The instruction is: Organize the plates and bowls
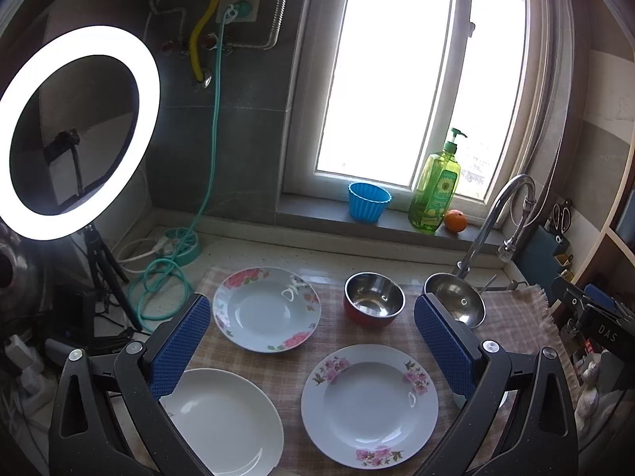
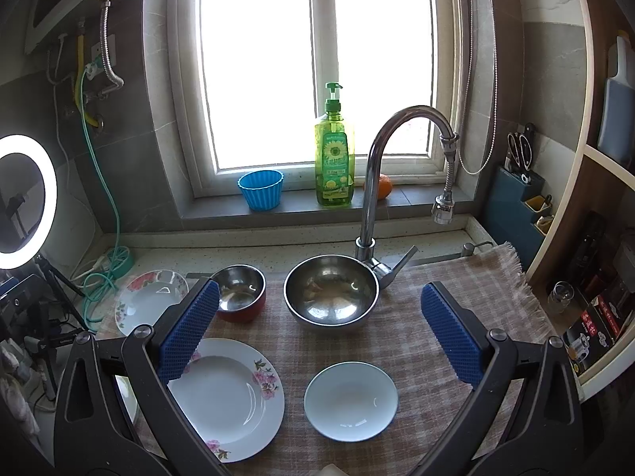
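Observation:
On a checked cloth (image 1: 301, 361) lie a floral plate (image 1: 266, 308) at the back, a second floral plate (image 1: 369, 404) in front, and a plain white plate (image 1: 222, 422) at front left. A small red-sided steel bowl (image 1: 374, 298) and a larger steel bowl (image 1: 456, 301) stand behind. My left gripper (image 1: 313, 337) is open and empty above the plates. My right gripper (image 2: 321, 329) is open and empty above a small white dish (image 2: 351, 400), with the large steel bowl (image 2: 330, 294), red bowl (image 2: 240, 292) and front floral plate (image 2: 230, 396) around it.
A chrome faucet (image 2: 377, 182) rises behind the large bowl. On the sill stand a blue cup (image 2: 261, 189), a green soap bottle (image 2: 334, 154) and an orange (image 2: 383, 186). A ring light (image 1: 79, 131) on a tripod and cables sit left; shelves and a knife block (image 2: 520, 206) right.

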Available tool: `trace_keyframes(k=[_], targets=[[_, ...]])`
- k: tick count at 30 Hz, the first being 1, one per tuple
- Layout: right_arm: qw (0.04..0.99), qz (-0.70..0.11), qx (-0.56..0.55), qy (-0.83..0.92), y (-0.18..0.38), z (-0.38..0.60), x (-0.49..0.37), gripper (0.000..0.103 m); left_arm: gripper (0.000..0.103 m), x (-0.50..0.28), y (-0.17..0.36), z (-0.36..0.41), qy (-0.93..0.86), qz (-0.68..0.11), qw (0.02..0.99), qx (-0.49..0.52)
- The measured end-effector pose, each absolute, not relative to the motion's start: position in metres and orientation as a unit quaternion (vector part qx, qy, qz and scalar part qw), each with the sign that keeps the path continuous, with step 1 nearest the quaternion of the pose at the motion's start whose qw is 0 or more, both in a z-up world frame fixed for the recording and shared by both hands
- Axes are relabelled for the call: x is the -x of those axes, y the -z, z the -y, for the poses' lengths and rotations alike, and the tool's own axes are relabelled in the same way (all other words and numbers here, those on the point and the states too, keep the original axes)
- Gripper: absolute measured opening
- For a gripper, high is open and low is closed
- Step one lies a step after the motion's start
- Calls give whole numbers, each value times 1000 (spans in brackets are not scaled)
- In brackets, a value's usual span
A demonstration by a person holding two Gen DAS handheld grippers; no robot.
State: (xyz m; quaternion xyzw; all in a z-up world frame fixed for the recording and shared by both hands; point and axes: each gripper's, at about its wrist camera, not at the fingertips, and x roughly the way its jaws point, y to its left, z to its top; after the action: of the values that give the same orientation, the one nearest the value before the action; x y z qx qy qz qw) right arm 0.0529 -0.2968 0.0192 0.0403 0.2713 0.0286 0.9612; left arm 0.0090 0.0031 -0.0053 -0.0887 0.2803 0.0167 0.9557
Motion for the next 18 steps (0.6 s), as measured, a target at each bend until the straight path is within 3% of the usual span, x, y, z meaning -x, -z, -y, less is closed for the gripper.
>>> trace_keyframes(k=[18], targets=[[942,-332,-29,-45,21,300,-68,103,102,-27,31,-7,-9,-326,942,82]])
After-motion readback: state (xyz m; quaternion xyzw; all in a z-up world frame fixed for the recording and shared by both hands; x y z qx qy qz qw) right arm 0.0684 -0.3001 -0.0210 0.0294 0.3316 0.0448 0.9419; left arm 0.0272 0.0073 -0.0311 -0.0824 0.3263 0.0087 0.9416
